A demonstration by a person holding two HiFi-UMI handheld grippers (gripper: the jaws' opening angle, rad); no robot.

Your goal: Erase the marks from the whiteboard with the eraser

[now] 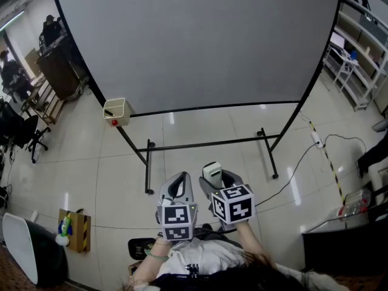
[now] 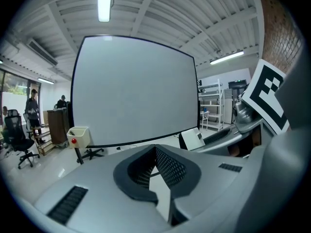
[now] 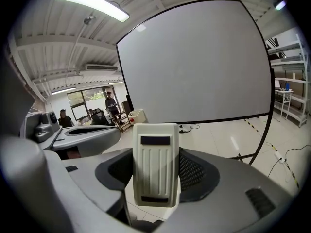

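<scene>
Whiteboard point(image 1: 200, 41) fills the upper head view, its face plain grey, carried on a black stand point(image 1: 206, 144) with 2 feet on the tiled floor point(image 1: 91, 180). Open floor lies between it and both grippers, which are held low and well apart from it. A cable point(image 1: 291, 174) trails past the right foot. The left gripper point(image 1: 177, 183) has its jaws pressed together at the tips. The right gripper point(image 1: 213, 177) pinches the white eraser point(image 3: 155, 164) upright. A cream box point(image 1: 116, 110) with a red knob point(image 1: 114, 123) hangs at the board's lower left corner; what it holds cannot be told.

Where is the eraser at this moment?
The eraser is held in the right gripper, low in the head view, beside the left gripper and below the whiteboard.
</scene>
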